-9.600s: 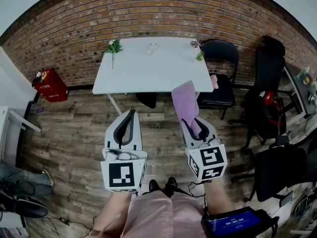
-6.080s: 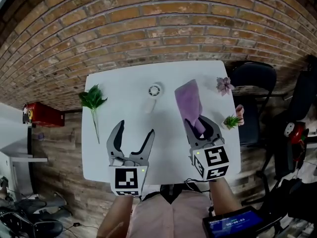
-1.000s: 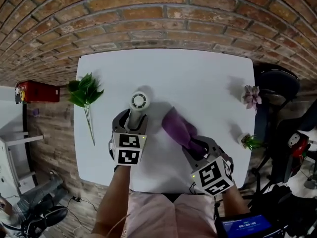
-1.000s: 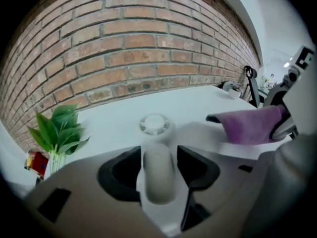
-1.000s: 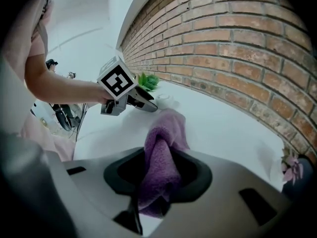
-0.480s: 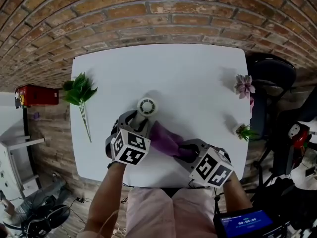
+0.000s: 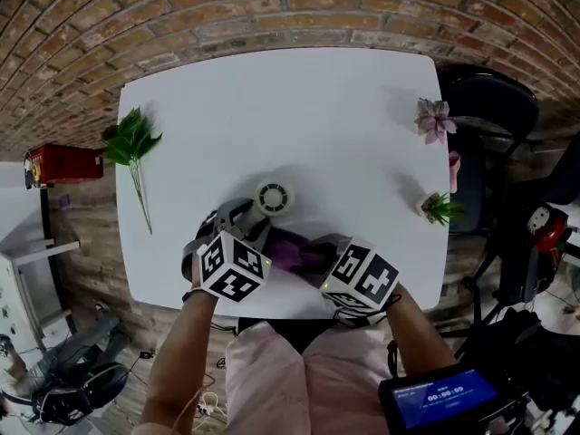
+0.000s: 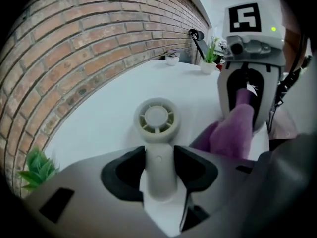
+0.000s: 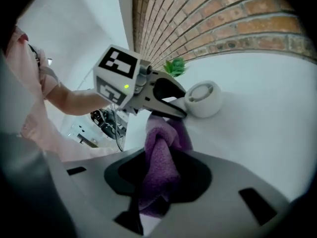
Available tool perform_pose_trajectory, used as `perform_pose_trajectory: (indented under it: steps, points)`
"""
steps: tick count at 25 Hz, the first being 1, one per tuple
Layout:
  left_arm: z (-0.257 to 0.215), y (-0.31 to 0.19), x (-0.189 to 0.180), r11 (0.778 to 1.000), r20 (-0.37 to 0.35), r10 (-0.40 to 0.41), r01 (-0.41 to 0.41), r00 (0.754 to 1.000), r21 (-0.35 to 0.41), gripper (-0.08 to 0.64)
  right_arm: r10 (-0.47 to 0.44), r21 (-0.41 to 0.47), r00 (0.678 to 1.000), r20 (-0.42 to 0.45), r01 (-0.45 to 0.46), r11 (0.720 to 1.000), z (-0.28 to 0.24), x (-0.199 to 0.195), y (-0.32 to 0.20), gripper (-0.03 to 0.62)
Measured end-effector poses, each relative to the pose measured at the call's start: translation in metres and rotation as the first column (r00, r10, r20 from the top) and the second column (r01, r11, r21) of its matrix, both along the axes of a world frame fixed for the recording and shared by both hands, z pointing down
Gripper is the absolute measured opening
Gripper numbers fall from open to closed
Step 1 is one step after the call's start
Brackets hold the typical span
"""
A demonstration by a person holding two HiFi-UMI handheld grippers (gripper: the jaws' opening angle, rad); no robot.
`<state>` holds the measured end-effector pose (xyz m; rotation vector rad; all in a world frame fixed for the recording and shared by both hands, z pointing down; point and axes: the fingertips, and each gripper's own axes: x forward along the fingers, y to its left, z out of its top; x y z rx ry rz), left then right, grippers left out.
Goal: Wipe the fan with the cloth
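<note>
A small white hand fan [image 7: 273, 198] lies near the front of the white table [image 7: 299, 107]. My left gripper [image 7: 249, 226] is shut on its handle [image 8: 157, 168], with the round fan head [image 8: 157, 119] sticking out past the jaws. My right gripper [image 7: 319, 248] is shut on a bunched purple cloth [image 9: 161, 162]. The cloth [image 7: 288, 248] reaches up to the left gripper's jaw beside the fan's handle. In the right gripper view the fan head [image 9: 202, 98] rests on the table just beyond the cloth, and the left gripper [image 9: 166, 103] comes in from the left.
A green leafy sprig [image 7: 127, 148] lies at the table's left edge. A pink flower [image 7: 433, 116] and a small green plant [image 7: 439, 208] stand at the right edge. A black chair [image 7: 498, 107] is beyond the right side, with a brick wall behind.
The left gripper has rolled and carried the fan to the right and nearer the table's front edge. The right gripper has swung left, bringing the cloth against the fan's handle.
</note>
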<state>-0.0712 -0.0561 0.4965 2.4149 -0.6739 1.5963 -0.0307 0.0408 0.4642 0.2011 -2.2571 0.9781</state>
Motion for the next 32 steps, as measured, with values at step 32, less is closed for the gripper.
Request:
perform_pose_trajectory:
  steps: [32]
  points:
    - [0.002,0.061,-0.014,0.917,0.053,0.400,-0.398,0.915,-0.038,0.192,0.525,-0.147,0.846,-0.092,-0.534,0.833,0.019,0.014,-0.013,0.101]
